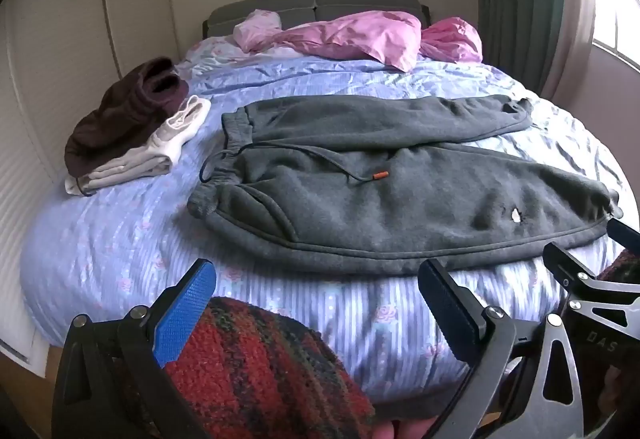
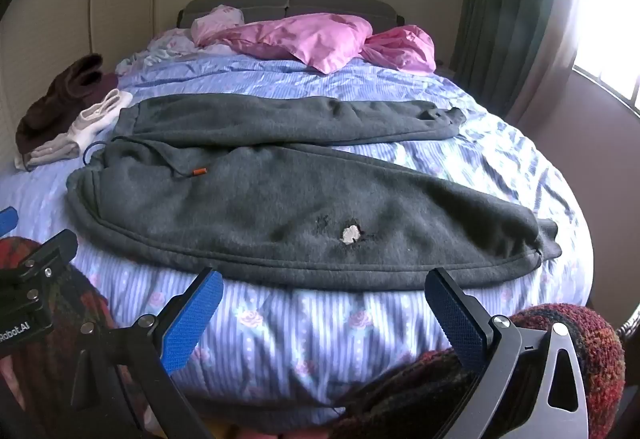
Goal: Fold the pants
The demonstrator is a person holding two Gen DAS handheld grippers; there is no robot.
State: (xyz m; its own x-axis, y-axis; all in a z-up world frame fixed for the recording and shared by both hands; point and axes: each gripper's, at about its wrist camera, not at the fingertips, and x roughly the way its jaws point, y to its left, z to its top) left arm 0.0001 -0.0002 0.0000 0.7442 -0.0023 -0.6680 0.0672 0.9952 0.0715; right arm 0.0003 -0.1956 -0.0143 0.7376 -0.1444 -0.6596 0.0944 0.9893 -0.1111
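Observation:
Dark grey sweatpants (image 1: 380,191) lie spread flat across the bed, waistband to the left, both legs running right. They also show in the right wrist view (image 2: 280,199). A drawstring with an orange tip (image 1: 379,175) lies on the front, and a small hole (image 2: 350,234) shows white on the near leg. My left gripper (image 1: 316,279) is open and empty, just short of the pants' near edge. My right gripper (image 2: 324,287) is open and empty at the near leg's hem edge.
A stack of folded clothes, maroon on top of pale ones (image 1: 128,127), sits at the bed's left side. Pink bedding (image 1: 360,35) is bunched at the headboard. The blue striped bedspread (image 1: 120,239) covers the bed. A window (image 2: 608,19) is at the right.

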